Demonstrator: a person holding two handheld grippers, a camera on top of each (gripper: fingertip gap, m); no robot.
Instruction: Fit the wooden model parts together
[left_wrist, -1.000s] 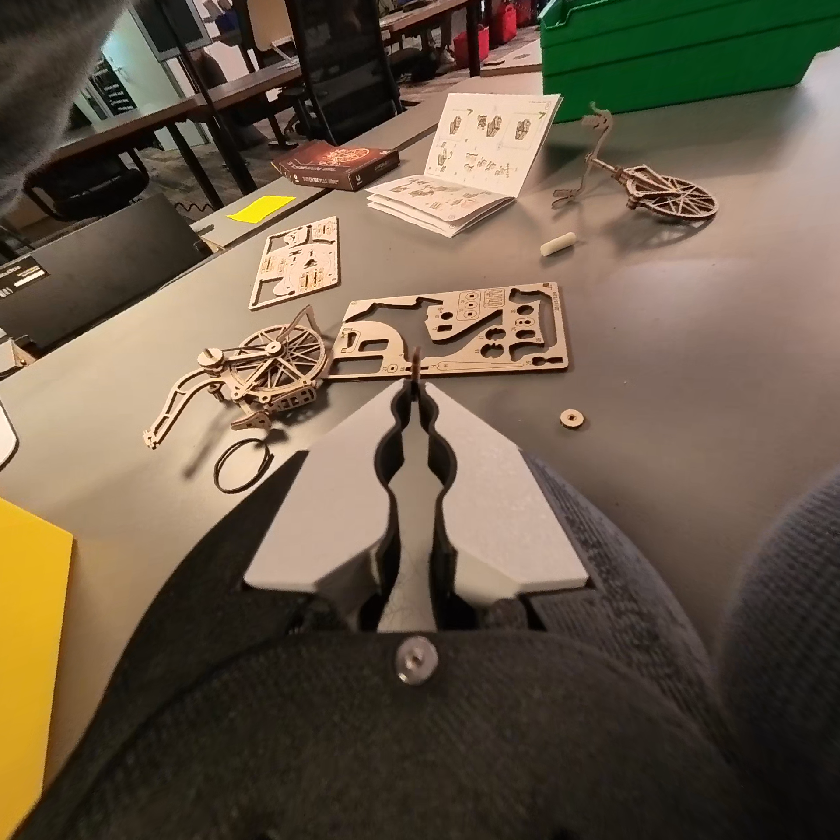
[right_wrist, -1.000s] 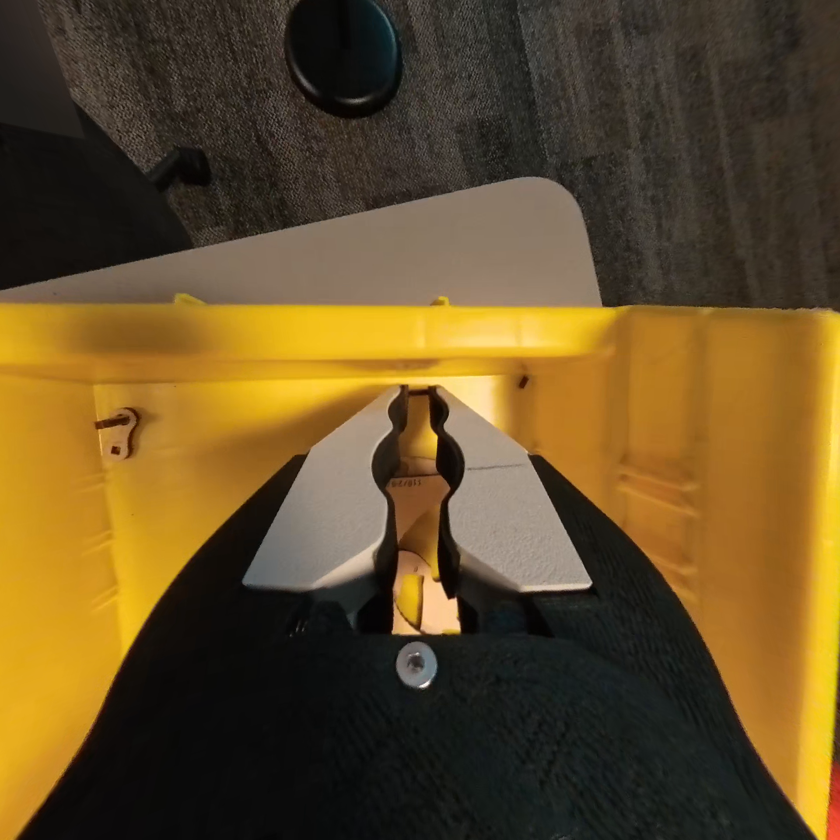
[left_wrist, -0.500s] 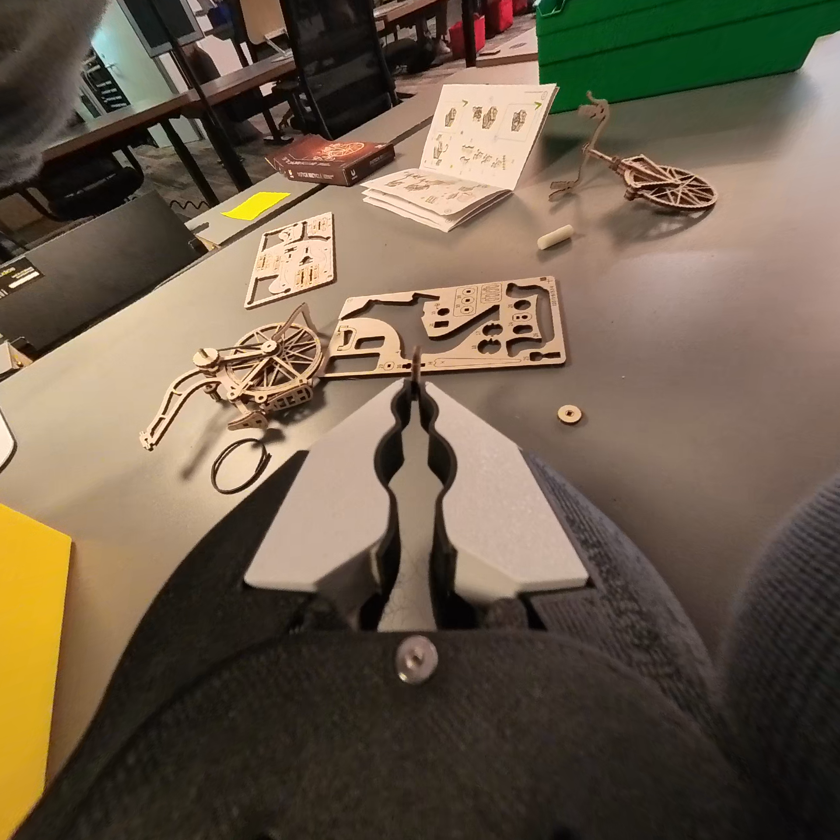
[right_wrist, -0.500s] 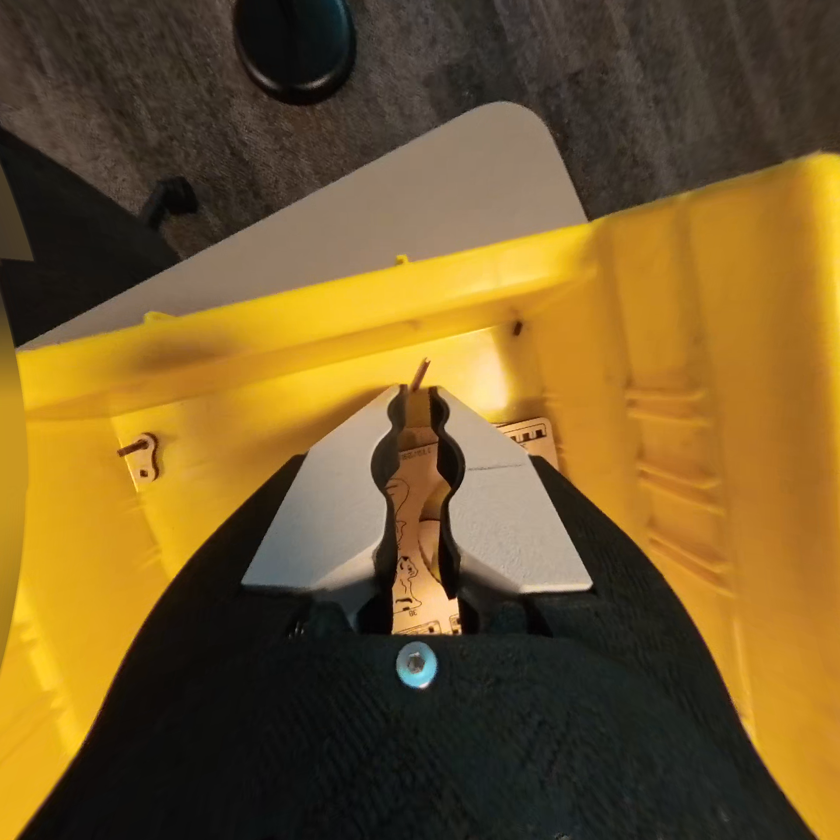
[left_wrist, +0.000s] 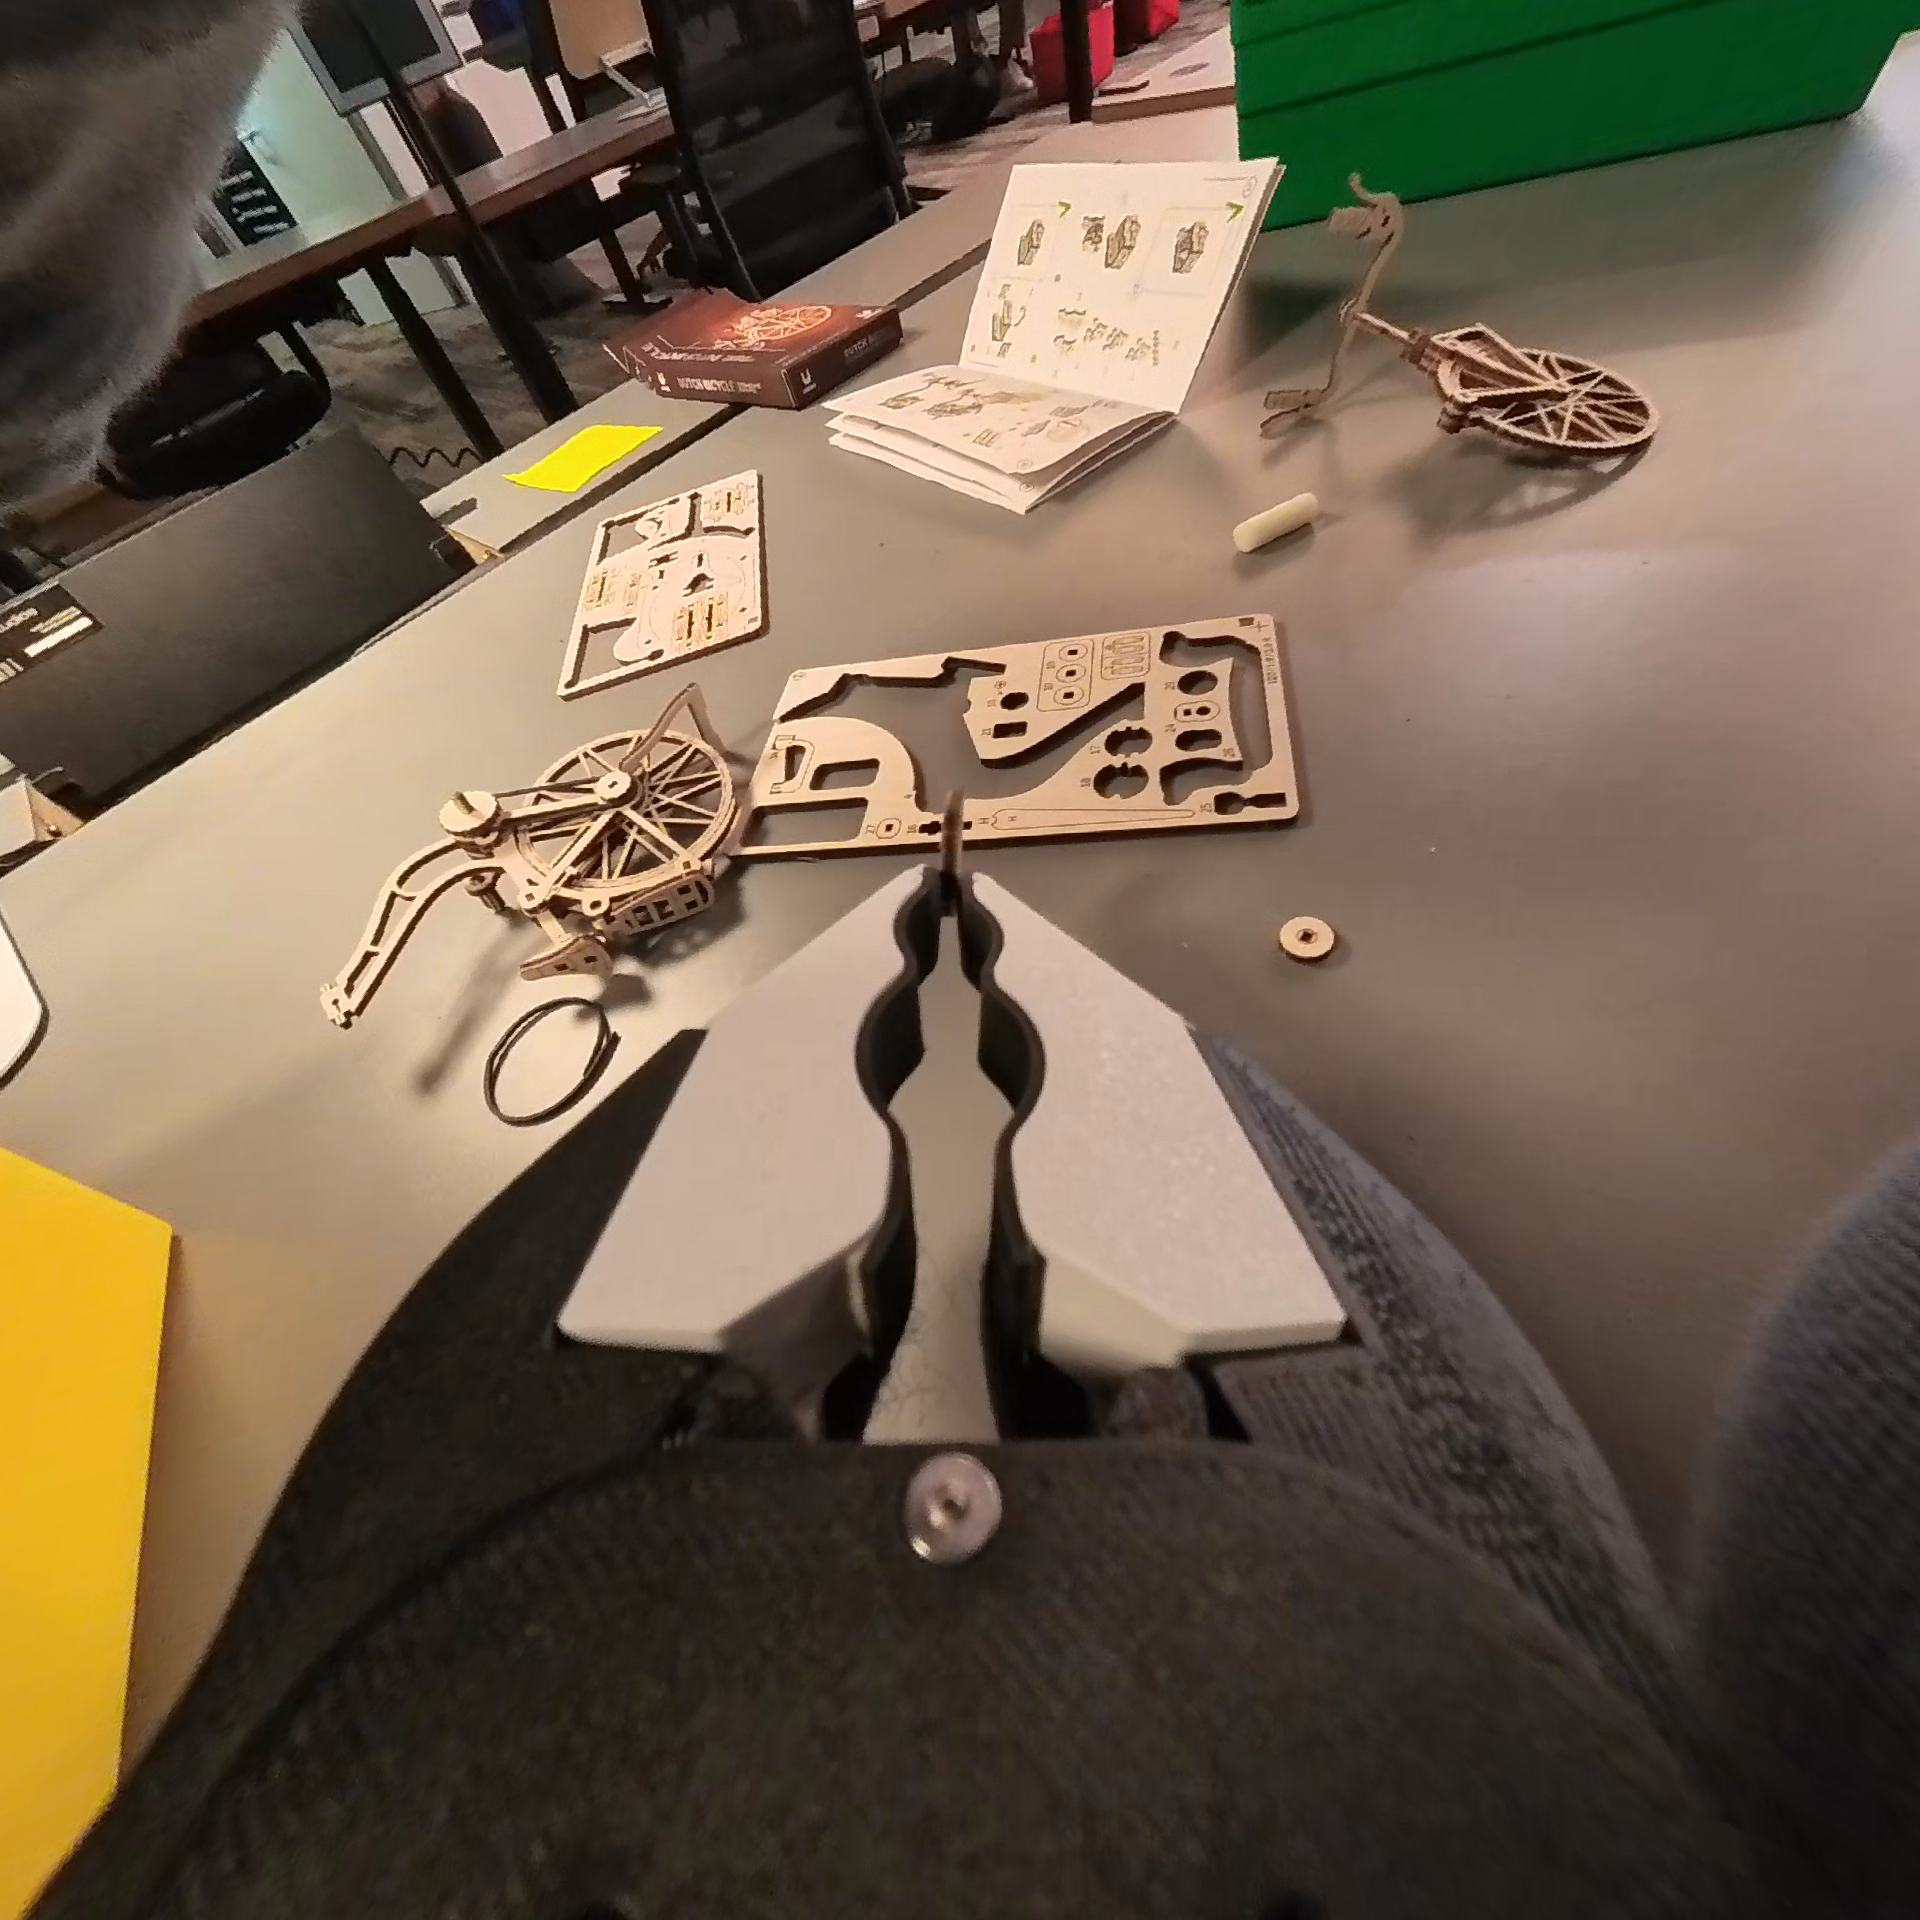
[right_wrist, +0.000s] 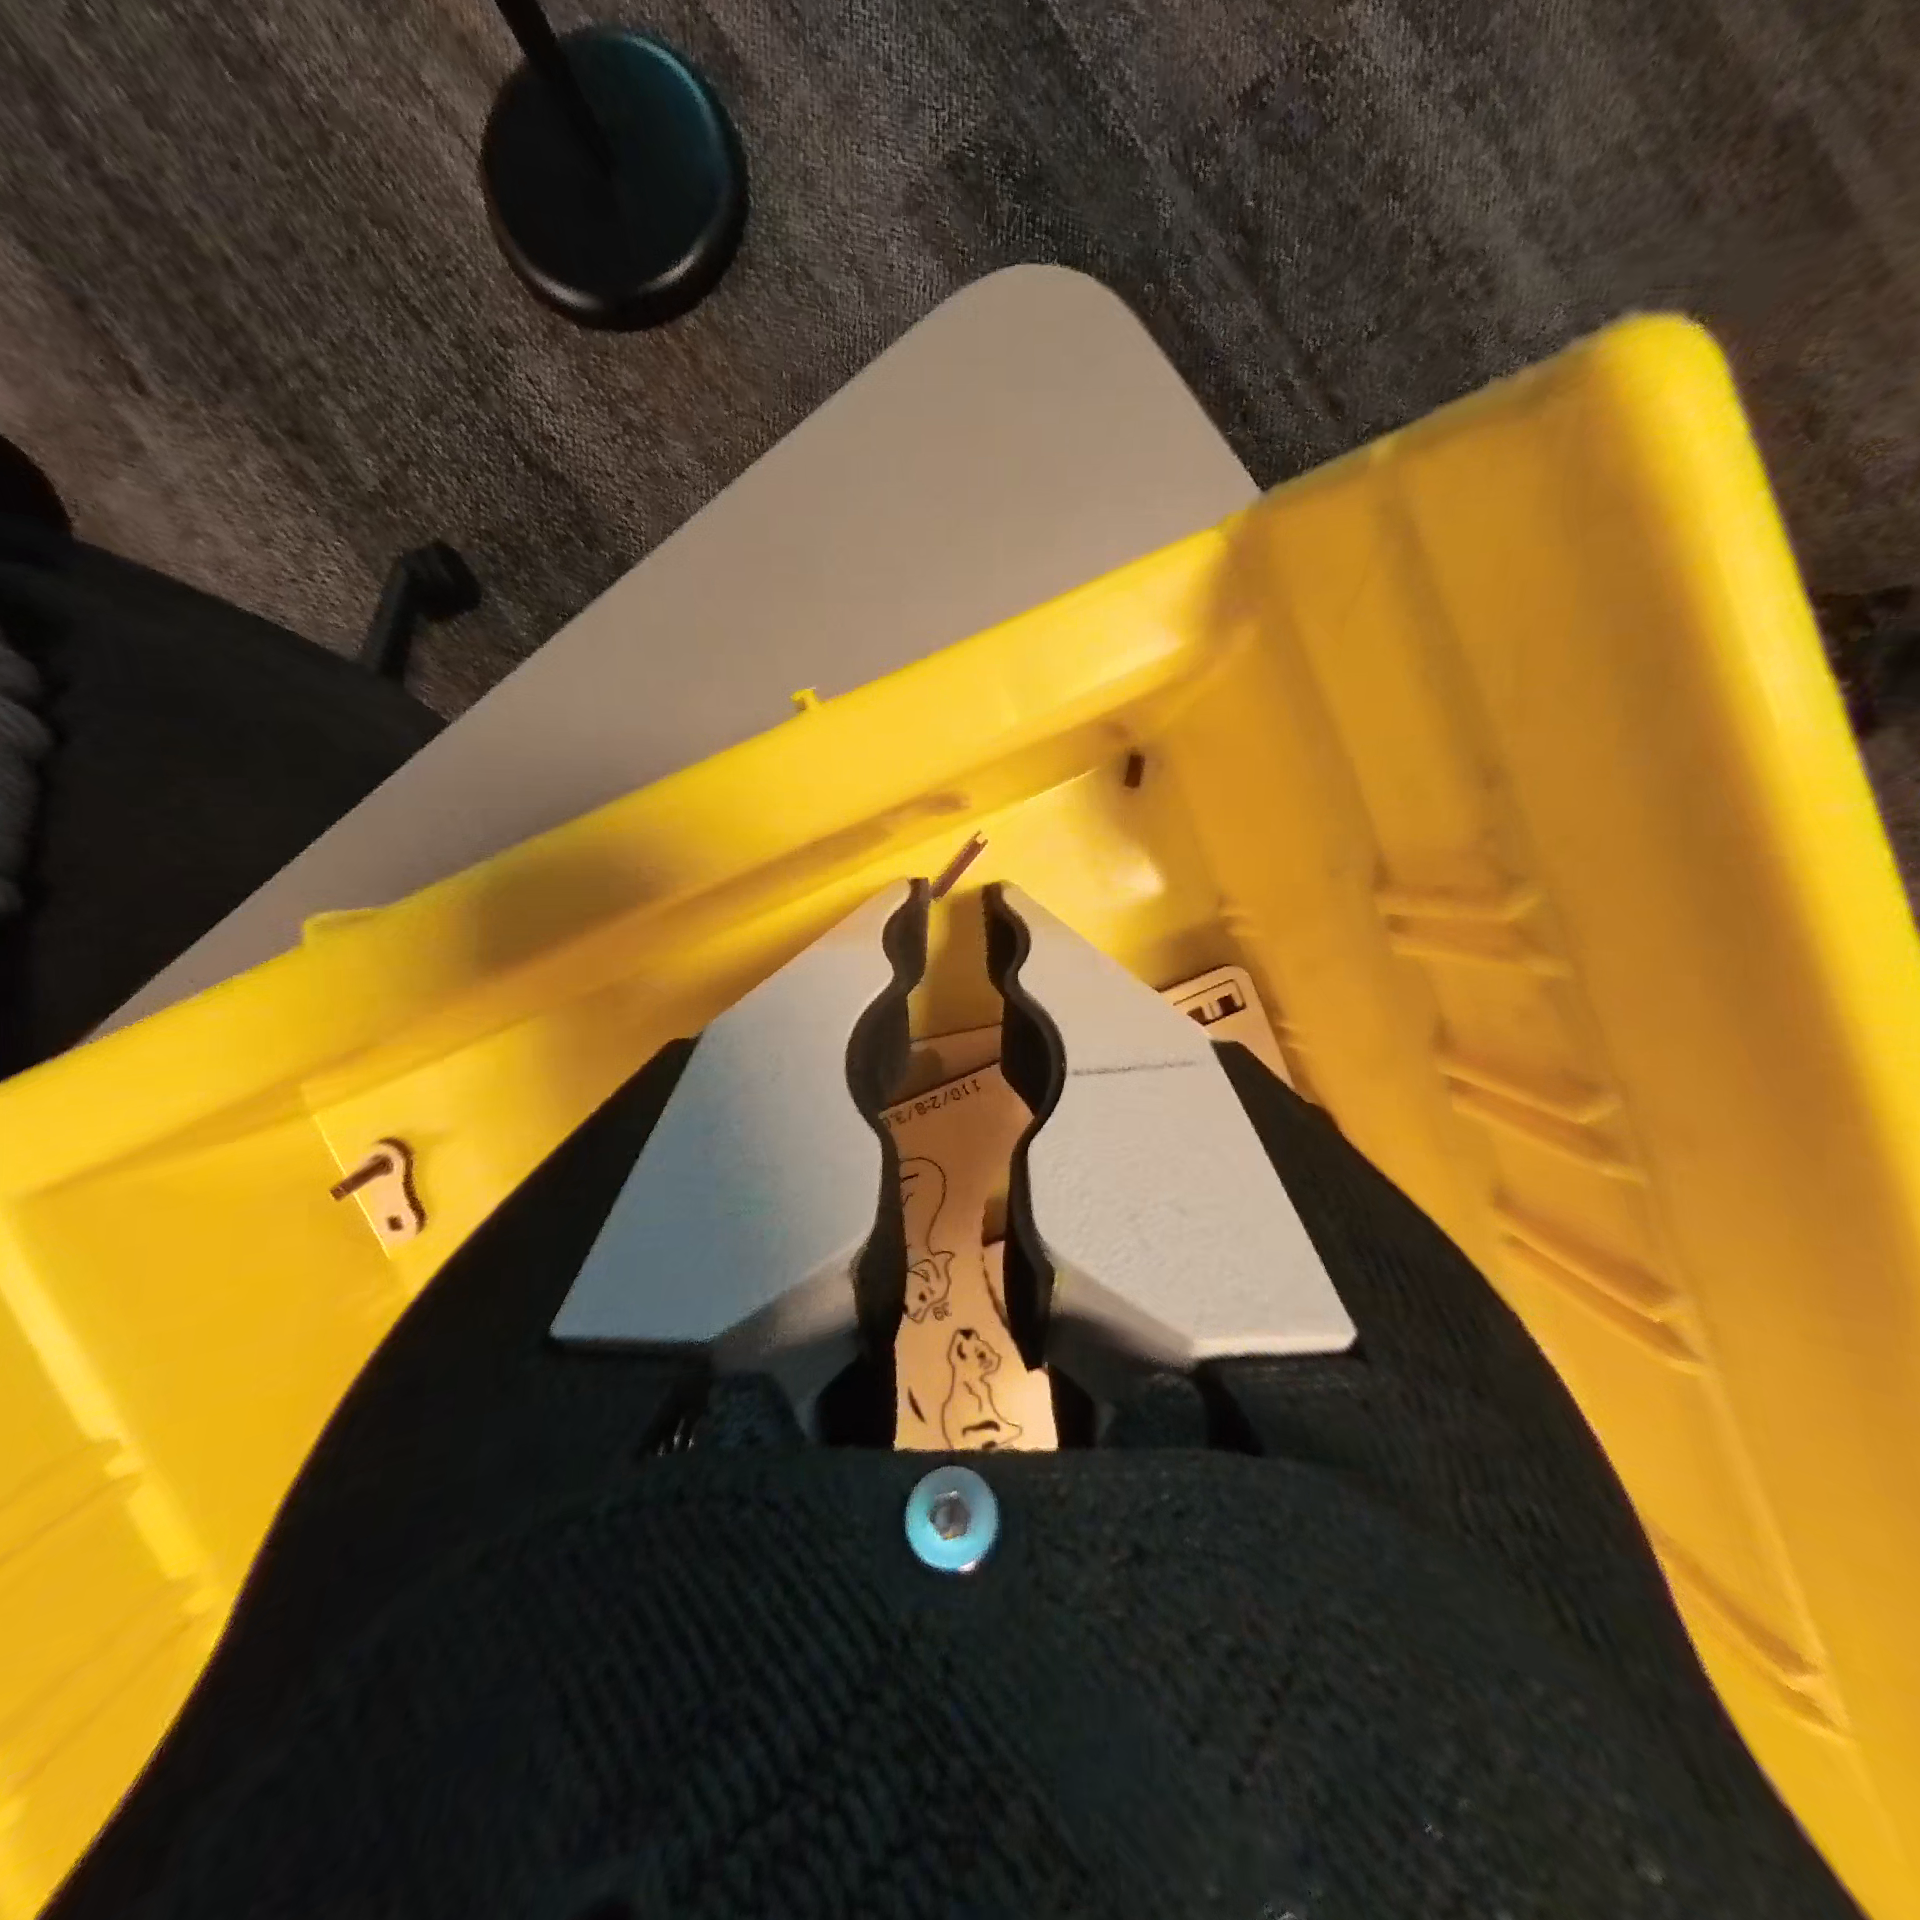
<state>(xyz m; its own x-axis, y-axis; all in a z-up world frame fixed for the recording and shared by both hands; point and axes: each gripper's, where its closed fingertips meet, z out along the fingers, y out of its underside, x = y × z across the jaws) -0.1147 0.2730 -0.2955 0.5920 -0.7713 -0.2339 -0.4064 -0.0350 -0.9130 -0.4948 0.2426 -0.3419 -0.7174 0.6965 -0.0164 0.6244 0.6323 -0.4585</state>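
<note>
A thin wooden piece (left_wrist: 948, 831) is pinched edgewise by the left gripper (left_wrist: 945, 883); the right gripper (right_wrist: 951, 891), jaws slightly parted, barely retains a small peg (right_wrist: 958, 864), which may be dropped into the yellow bin (right_wrist: 1558, 831).

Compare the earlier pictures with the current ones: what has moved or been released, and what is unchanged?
The right gripper, shut a second ago over the yellow bin, has opened; a thin wooden stick now shows at its tips, touching the left finger, so whether it is free is unclear. The bin appears more tilted in the view. The left gripper stays shut on a small wooden piece, and the table parts have not moved.
</note>
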